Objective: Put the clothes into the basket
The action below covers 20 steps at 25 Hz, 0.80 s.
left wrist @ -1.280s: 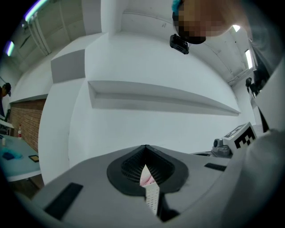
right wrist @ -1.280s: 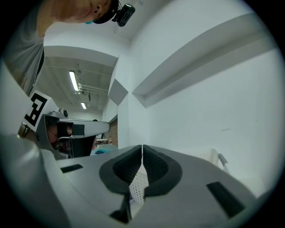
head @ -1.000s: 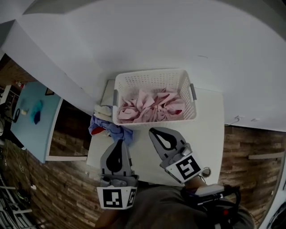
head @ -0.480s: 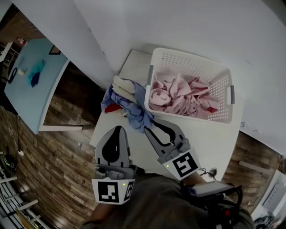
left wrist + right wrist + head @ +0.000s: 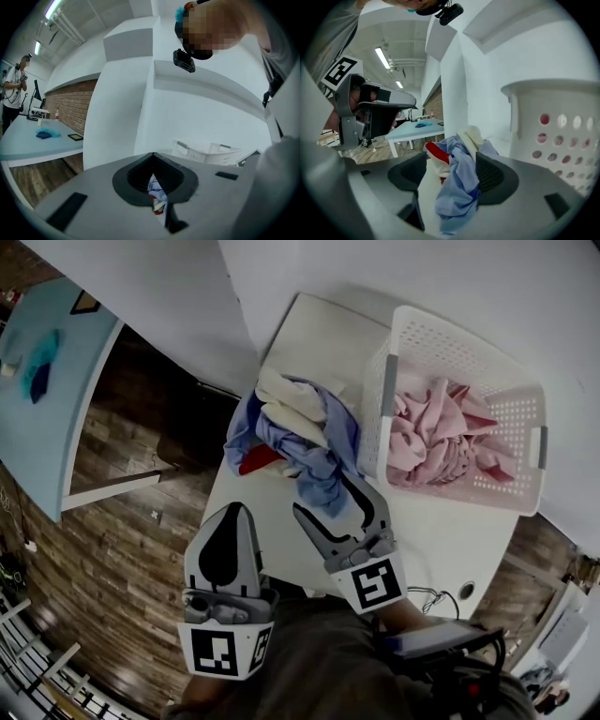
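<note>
A white basket [image 5: 452,336] holding pink clothes [image 5: 436,432] stands at the right of the white table [image 5: 427,540]. Left of it lies a pile: a blue cloth [image 5: 323,460], a cream cloth [image 5: 286,404] and a red piece [image 5: 255,457]. My right gripper [image 5: 324,493] is open; its jaws have just been opening and now straddle the near end of the blue cloth [image 5: 457,187], which hangs between the pads without being pinched. The basket wall [image 5: 548,122] stands close on its right. My left gripper [image 5: 234,512] is shut and empty, past the table's left edge.
A light blue table [image 5: 37,418] stands over the wooden floor [image 5: 122,521] at the left. A white wall corner runs behind the white table. A person [image 5: 14,89] stands far off in the left gripper view, which also shows the basket [image 5: 206,150].
Both grippers have come down and moved toward the pile. The right gripper's jaws, shut a second ago, have opened around the blue cloth. The head view has swung left, shifting the basket to the right.
</note>
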### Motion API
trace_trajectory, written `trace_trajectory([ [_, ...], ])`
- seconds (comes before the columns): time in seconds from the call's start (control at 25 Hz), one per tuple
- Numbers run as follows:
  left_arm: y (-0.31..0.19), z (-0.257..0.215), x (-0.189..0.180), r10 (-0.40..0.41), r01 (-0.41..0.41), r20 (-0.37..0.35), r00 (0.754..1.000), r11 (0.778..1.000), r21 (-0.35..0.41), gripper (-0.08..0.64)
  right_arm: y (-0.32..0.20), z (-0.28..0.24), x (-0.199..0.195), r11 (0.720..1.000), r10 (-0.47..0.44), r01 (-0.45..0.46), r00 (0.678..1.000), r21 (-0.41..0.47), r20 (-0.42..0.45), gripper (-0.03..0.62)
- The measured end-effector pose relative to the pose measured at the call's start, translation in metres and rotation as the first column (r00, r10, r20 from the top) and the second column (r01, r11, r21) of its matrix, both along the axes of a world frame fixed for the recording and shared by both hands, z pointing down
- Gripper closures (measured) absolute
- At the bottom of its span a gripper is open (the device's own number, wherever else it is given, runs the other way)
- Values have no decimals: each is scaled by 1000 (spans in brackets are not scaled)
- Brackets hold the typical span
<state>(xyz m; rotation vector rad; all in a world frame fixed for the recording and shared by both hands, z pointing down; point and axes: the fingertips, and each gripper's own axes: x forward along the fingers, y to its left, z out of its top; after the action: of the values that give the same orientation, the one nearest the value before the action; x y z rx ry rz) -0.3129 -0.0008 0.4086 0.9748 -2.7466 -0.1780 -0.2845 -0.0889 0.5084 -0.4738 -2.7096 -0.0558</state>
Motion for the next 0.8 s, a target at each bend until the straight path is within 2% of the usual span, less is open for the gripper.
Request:
trace_trajectory([
  [0.2, 14, 30, -23, 18, -18, -66, 998, 1000, 0, 552, -4, 32, -25, 994, 93, -89, 994, 66, -59, 205],
  [0.52, 25, 67, -49, 41, -39, -127, 991, 999, 16, 552, -8, 82, -45, 976, 184, -158, 966, 148, -181, 192],
  [0.68, 28, 72, -56, 49, -45, -137, 989, 999, 29, 552, -13, 100, -51, 964, 238, -203, 945, 173, -222, 196],
  [0.8, 33, 72, -60, 45, -41, -136, 990, 999, 27, 552, -16, 103, -54, 960, 261, -226, 937, 168, -234, 273],
])
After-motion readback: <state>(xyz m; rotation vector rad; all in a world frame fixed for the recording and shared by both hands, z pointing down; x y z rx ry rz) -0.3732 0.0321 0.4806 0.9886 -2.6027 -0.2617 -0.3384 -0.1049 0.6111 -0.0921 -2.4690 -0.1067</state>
